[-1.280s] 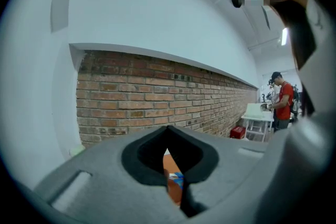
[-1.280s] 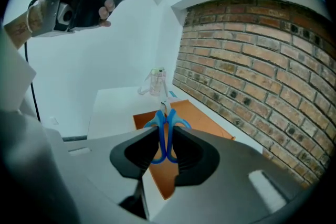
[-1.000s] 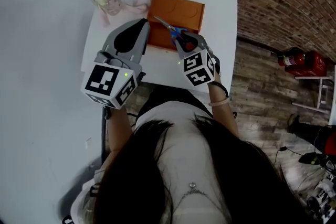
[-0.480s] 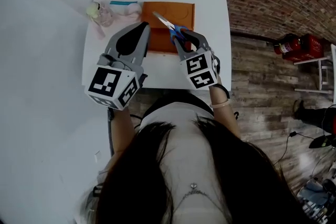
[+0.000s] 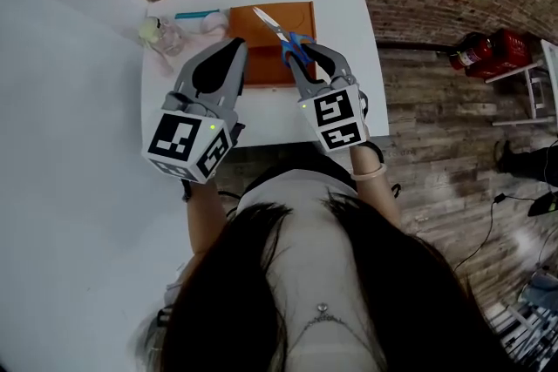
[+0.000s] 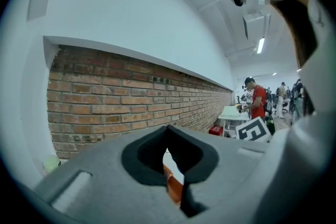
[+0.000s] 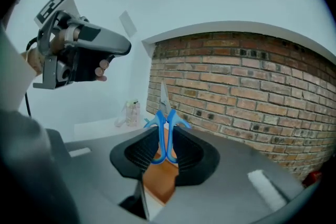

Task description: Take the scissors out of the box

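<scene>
Now the right gripper (image 5: 303,55) clenches the scissors (image 5: 277,30) (by their blue handles) above the box (image 5: 268,70).

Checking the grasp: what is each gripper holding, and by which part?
Right gripper holds the scissors by their blue handles; left gripper holds nothing.

I am watching two grey moulded tongs, the left tongs (image 5: 235,43) and the right tongs (image 5: 306,51), each lining its jaws with black padding and carrying a white cube (image 5: 187,144) printed with black square markers beside a small green light (image 5: 210,125). The person is wearing a white top (image 5: 296,187), a pale wristband (image 5: 370,172) on the right wrist, and long dark hair (image 5: 288,292).
</scene>
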Motion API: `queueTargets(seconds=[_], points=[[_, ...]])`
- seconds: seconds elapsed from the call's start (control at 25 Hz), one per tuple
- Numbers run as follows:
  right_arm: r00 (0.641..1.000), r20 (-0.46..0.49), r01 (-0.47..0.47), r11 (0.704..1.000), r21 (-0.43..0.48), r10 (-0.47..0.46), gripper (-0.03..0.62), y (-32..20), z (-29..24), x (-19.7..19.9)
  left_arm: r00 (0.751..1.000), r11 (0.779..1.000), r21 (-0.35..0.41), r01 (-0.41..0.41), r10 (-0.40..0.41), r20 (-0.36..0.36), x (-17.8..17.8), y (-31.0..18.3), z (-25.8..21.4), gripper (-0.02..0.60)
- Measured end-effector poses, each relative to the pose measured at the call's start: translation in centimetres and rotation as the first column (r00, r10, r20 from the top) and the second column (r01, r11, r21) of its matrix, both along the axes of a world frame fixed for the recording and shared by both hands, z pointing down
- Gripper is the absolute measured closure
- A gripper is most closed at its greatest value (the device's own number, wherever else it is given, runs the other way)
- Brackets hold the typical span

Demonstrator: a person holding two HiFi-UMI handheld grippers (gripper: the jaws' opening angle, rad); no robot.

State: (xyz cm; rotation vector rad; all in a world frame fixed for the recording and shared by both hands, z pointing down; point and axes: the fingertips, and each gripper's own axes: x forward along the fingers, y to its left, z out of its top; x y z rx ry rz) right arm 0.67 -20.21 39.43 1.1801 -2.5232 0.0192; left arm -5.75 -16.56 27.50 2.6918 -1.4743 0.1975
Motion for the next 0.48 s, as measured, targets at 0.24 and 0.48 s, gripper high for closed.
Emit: queueTargets(seconds=[0.24,0.48], points=[[0.999,0.023,-0.044,0.999,0.012,0.044,0.499,1.3,-1.0,0.2,0.999,0.999,0.0,-0.04,0.04,-0.005,0.0,1.1,0.2,0.581],[0.995,0.052,-0.087,0.996,0.032,0.086,0.499,3.1,-2.4,0.5,0.997,0.997,0.002,-0.075,0.075,-0.013,-0.1,2.7,0.0,0.581]])
